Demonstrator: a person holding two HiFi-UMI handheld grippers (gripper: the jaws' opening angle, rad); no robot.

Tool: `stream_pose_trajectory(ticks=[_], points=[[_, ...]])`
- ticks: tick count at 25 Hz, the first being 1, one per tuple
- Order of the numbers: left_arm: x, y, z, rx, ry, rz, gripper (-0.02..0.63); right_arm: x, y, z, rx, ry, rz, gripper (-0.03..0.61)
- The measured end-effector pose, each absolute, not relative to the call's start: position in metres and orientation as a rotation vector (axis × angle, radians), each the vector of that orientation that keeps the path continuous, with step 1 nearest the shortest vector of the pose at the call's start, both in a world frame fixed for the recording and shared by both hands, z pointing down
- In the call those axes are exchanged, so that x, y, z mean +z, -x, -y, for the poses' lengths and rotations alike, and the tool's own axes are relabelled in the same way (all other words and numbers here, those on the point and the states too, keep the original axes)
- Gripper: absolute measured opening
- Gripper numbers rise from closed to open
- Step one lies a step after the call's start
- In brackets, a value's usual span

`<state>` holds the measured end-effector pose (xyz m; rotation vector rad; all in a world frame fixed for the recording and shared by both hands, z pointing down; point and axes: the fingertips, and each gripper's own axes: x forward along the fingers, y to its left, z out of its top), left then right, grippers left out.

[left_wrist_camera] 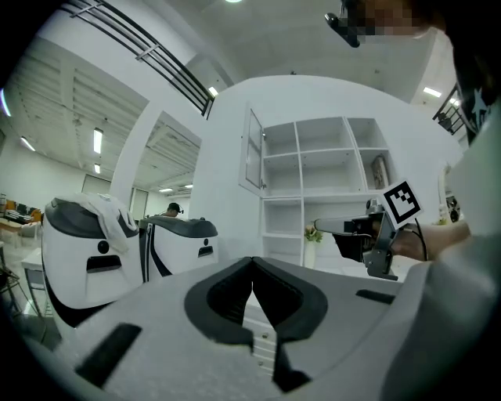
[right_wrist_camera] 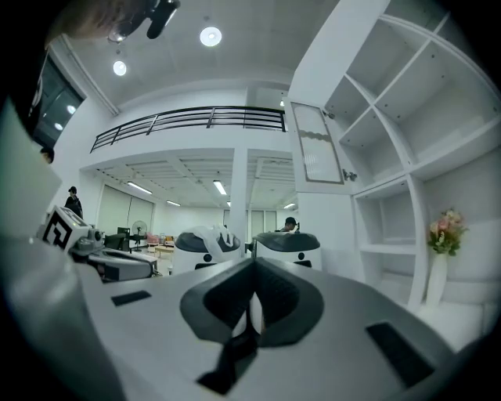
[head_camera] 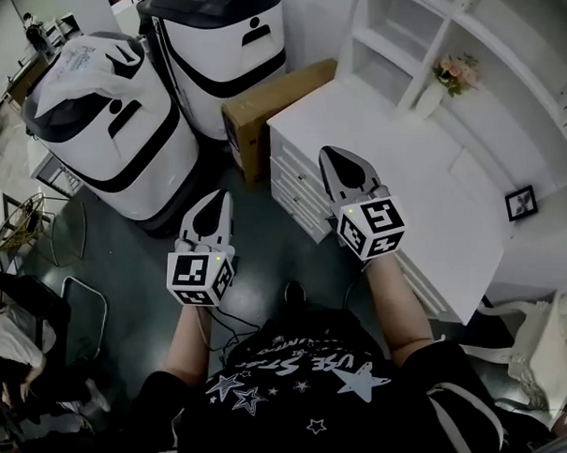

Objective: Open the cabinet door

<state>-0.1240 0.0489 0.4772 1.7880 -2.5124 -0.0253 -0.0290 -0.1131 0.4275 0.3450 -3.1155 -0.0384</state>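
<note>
Beside the low white chest of drawers (head_camera: 299,189), a person in a black star-printed shirt (head_camera: 314,391) holds both tools out level over the dark floor (head_camera: 263,258). The left gripper (head_camera: 220,197) has its two dark-padded jaws pressed together at the tips, with nothing between them. The right gripper (head_camera: 331,157) is pressed together at the tips too, and empty. It sits a little further forward, by the chest's near corner. Each carries its cube of black-and-white square markers at the wrist end.

Behind the chest rises a tall white shelf unit (left_wrist_camera: 321,188) of open compartments. The narrow white-framed glass cabinet door (right_wrist_camera: 317,153) hangs at the unit's upper left edge. It stands angled out from the unit's front, not flat against it, and a small knob shows near its lower corner. Both grippers are well below it and well apart from it, touching neither door nor shelves.

A slim white vase of pink flowers (head_camera: 451,76) stands on the chest top at the back, and a small black picture frame (head_camera: 521,201) sits further along to the right. A long brown cardboard box (head_camera: 270,108) is wedged just beside the chest's left end. Beyond the box are two big rounded white-and-black machines (head_camera: 119,129), one draped with pale cloth. Other people are visible far off across the hall.
</note>
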Motion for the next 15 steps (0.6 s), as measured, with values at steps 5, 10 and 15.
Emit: stream_pose_trajectory(ticks=[5, 10, 15], points=[[0.482, 0.104, -0.090, -0.034, -1.770, 2.512, 0.008, 0.429, 0.012, 0.075, -0.035, -0.332, 3.111, 0.005], [0.486, 0.079, -0.130, -0.051, -1.770, 2.502, 0.009, 0.436, -0.008, 0.031, -0.031, -0.314, 3.088, 0.005], [0.493, 0.063, -0.174, -0.053, -1.762, 2.521, 0.009, 0.441, -0.017, -0.012, -0.033, -0.286, 3.080, 0.005]])
